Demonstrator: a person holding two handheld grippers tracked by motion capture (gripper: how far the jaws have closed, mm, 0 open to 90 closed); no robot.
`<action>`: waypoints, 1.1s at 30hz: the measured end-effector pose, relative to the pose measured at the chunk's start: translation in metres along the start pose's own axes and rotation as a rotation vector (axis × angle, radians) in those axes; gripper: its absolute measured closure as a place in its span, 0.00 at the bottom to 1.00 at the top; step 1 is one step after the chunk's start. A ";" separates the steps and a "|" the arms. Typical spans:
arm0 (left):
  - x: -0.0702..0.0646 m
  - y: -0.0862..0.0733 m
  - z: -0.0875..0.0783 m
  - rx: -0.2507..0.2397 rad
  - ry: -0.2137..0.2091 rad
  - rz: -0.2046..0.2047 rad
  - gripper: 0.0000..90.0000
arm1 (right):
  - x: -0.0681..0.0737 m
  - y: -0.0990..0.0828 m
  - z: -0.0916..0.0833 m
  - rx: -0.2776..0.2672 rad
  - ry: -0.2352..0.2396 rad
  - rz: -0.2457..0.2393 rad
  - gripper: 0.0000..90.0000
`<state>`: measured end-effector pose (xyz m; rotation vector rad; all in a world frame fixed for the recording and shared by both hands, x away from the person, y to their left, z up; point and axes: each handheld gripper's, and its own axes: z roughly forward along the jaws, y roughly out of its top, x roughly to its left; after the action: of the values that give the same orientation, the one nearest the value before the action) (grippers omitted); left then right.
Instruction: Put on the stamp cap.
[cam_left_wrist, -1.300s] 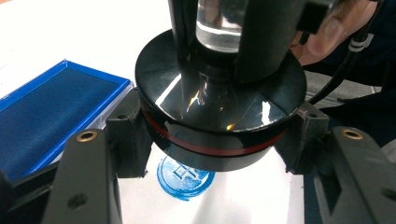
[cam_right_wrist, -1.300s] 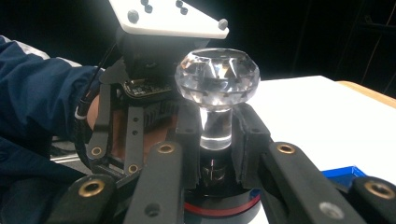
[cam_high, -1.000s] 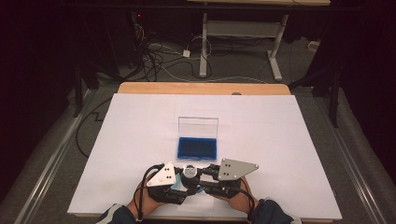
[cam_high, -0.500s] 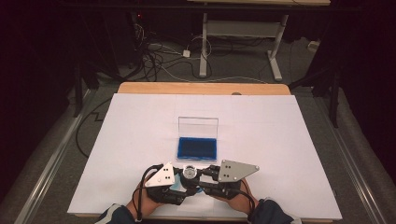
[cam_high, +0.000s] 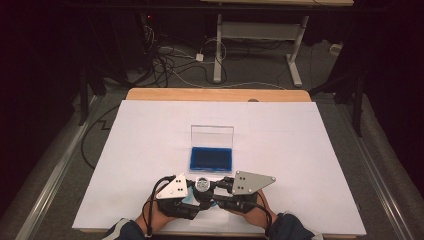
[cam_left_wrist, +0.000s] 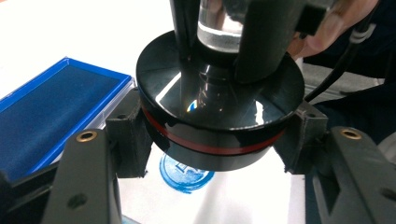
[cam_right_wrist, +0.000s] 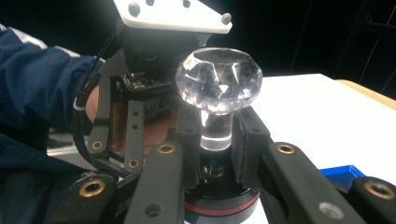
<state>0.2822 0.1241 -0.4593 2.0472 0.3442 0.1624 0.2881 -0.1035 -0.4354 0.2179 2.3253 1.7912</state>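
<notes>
A stamp with a black round base (cam_left_wrist: 219, 116), a red ring and a faceted crystal knob (cam_right_wrist: 218, 80) hangs just above the white paper near the table's front edge (cam_high: 203, 184). My left gripper (cam_left_wrist: 214, 140) is shut on the base from both sides. My right gripper (cam_right_wrist: 217, 140) is shut on the clear stem under the knob. A round blue imprint (cam_left_wrist: 184, 172) lies on the paper below the base. Just beyond the grippers sits the blue ink pad (cam_high: 211, 158), its clear lid (cam_high: 212, 135) standing up behind it.
White paper (cam_high: 300, 150) covers the wooden table (cam_high: 215, 94). The person's hands and dark blue sleeves (cam_high: 292, 231) come in at the front edge. Cables and a desk frame (cam_high: 255, 35) lie on the floor beyond the table.
</notes>
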 end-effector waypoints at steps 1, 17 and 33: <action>-0.001 0.000 0.001 0.001 0.004 0.000 0.40 | 0.000 0.000 0.000 0.003 -0.002 0.000 0.84; -0.001 -0.001 0.003 0.008 0.035 0.018 0.39 | -0.001 0.000 0.001 0.012 -0.013 0.009 0.84; 0.001 -0.002 0.002 0.027 0.068 0.028 0.30 | -0.001 0.001 -0.001 0.003 -0.024 0.010 0.84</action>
<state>0.2831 0.1236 -0.4621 2.0775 0.3614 0.2466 0.2891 -0.1039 -0.4339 0.2509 2.3150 1.7798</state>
